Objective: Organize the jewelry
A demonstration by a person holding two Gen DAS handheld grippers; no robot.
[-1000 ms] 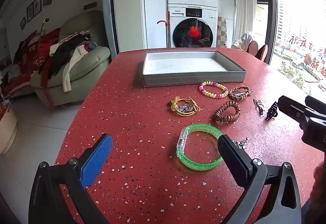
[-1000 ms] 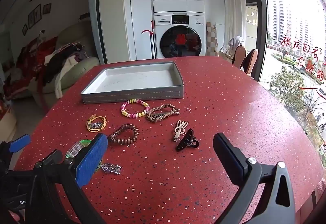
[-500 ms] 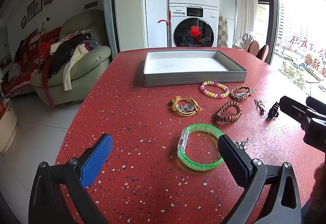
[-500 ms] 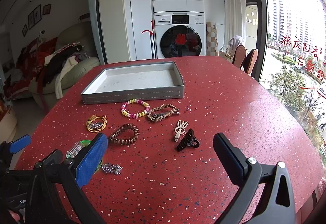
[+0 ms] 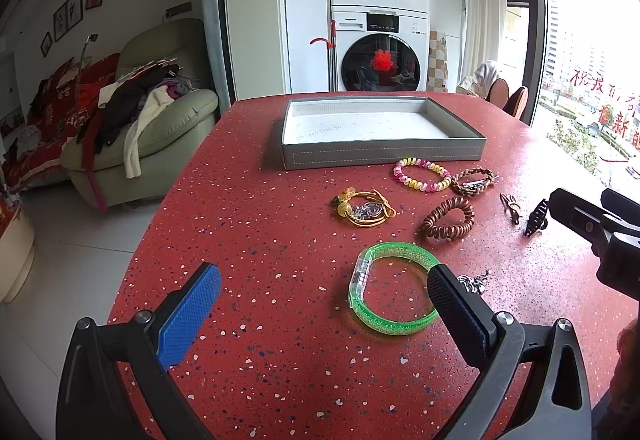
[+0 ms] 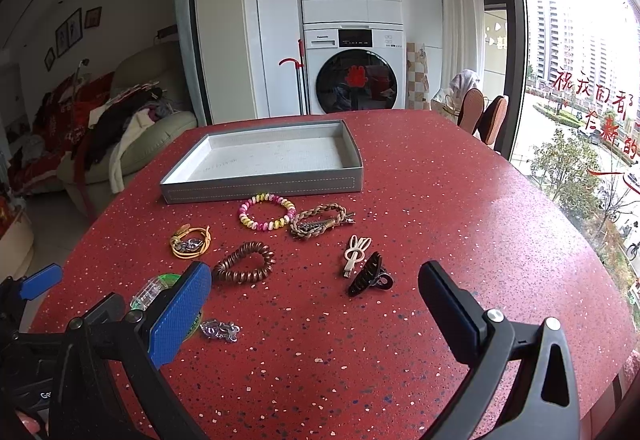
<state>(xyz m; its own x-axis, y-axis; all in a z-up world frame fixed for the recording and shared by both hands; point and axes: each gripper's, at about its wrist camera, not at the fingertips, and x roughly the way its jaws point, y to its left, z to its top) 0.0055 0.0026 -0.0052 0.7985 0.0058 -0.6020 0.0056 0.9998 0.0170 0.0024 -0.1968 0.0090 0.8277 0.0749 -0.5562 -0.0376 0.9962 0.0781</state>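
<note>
Barely anything has shifted in a second: both grippers, left gripper [image 5: 324, 304] and right gripper [image 6: 316, 296], hover spread and empty over the red table [image 6: 460, 208], jewelry still outside the grey tray [image 6: 262, 189]; the slick green bangle [image 5: 394, 290] could skid from a careless pinch.

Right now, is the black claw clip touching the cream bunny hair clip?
Cannot tell. In the right wrist view the black claw clip sits right against the cream bunny hair clip's lower end; neither contact nor gap shows plainly.

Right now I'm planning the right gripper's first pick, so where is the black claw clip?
In the right wrist view the black claw clip lies on the red table, just right of the cream rabbit hairpin and ahead of the open right gripper.
</note>
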